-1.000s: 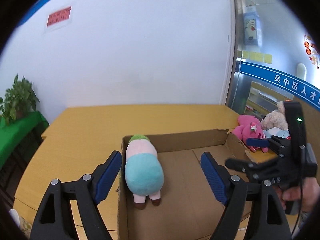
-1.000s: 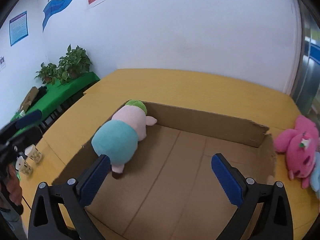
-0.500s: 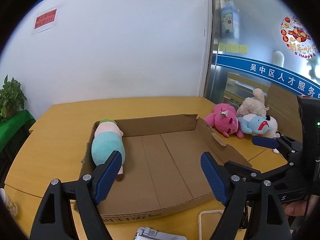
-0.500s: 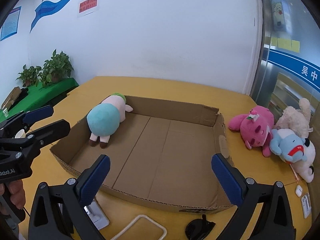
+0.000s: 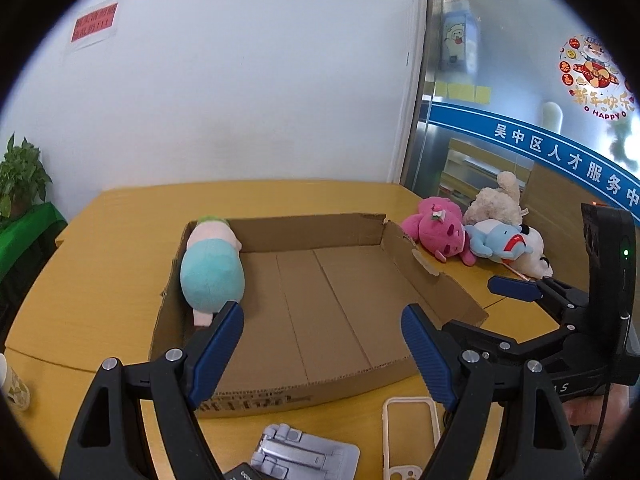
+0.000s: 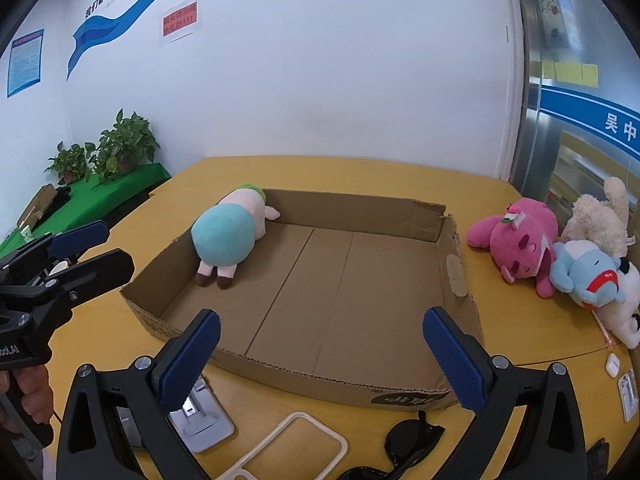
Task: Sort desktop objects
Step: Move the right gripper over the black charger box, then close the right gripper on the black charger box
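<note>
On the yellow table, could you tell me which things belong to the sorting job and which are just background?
Belongs to the job:
- cardboard box
- teal plush lying inside it
- pink plush, blue plush and cream plush beside the box
- phone case, phone stand, sunglasses, earbud case

Just background:
- potted plants
- red wall notice

Cardboard box (image 6: pixel 448 240): shallow, open-topped. Teal-and-pink plush (image 6: pixel 230 232) face-down in its far-left corner. Pink plush (image 6: pixel 516 240), blue plush (image 6: pixel 588 272), cream plush (image 6: pixel 600 216) heaped right of box.
</note>
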Demonstrator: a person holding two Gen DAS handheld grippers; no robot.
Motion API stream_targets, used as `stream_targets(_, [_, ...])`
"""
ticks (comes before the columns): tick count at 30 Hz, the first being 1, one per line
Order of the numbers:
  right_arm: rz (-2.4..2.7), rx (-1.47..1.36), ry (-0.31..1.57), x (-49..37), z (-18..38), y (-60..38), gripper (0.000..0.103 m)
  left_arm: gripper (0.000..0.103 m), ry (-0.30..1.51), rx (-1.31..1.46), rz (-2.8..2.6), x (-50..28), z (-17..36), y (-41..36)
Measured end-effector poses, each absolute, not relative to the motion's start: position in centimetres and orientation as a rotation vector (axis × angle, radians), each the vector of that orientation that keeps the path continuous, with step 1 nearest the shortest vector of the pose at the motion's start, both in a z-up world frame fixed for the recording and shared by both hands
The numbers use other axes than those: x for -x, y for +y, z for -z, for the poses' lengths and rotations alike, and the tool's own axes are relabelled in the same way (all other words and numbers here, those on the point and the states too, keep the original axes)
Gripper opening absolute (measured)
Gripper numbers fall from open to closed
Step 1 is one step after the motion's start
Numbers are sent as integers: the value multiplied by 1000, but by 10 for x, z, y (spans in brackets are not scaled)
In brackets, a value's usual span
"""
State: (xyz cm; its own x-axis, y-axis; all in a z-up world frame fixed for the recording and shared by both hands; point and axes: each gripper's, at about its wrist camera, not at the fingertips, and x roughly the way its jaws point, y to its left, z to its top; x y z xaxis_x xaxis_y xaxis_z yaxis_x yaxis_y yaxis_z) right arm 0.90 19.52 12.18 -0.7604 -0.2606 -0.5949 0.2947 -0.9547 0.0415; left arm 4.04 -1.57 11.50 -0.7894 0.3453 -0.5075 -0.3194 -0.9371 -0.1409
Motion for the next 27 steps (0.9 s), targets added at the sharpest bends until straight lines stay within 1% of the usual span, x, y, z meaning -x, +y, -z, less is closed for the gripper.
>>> stream_targets(2, [2613,-923,59,-12,-110,191,103,81,-97,839,-2657,-43,-104,-26])
stream_targets(6, [2456,-985,107,-19,-80,171,103,81,-104,991,-2624,-53,-78,-48])
stream_targets(9, [2301,-1015,104,-26,-60,152,103,81,-146,1077,-2599,-64,-64,-67])
stream_targets(16, [1860,-1046,229,-56,-10,91,103,81,-256,1307,-2492,-86,-17,-103])
stream_targets(22, [1775,-1075,230,-57,16,57,102,80,-427,1384,-2434,-95,5,-133])
stream_targets(24, [1752,-1071,268,-60,24,44,102,79,-475,1408,-2402,-95,13,-136])
stream_targets(27, [1737,-1049,333,-67,31,29,102,78,-477,1450,-2368,-94,25,-131])
